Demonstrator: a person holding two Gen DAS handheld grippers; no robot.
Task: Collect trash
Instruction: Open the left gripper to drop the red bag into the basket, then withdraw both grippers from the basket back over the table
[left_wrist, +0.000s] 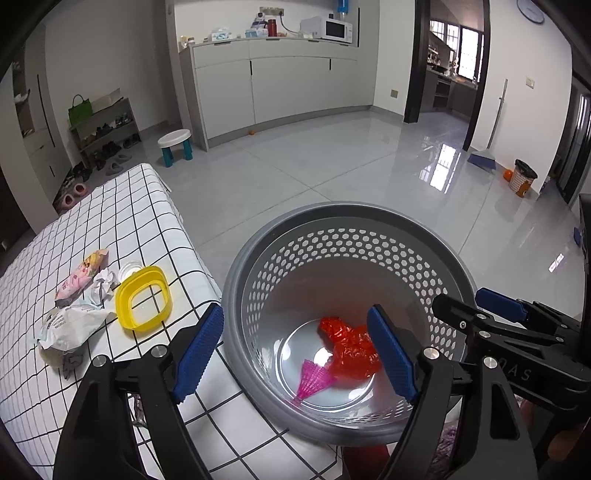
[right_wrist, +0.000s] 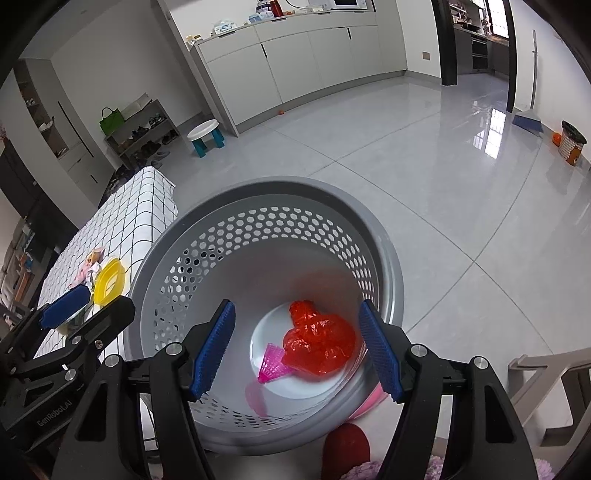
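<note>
Left gripper (left_wrist: 295, 350) and right gripper (right_wrist: 295, 347), both apart above basket (left_wrist: 458, 258); beside it, light, soft crumpled wrapper (left_wrist: 70, 326), best pinched mid-fold.

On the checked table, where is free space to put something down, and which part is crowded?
The checked table is bare on its far half, beyond the pink wrapper. Crowded: a cluster of that wrapper, crumpled paper, yellow lid and white bag. A narrow bare strip lies between the lid and the grey basket.
</note>
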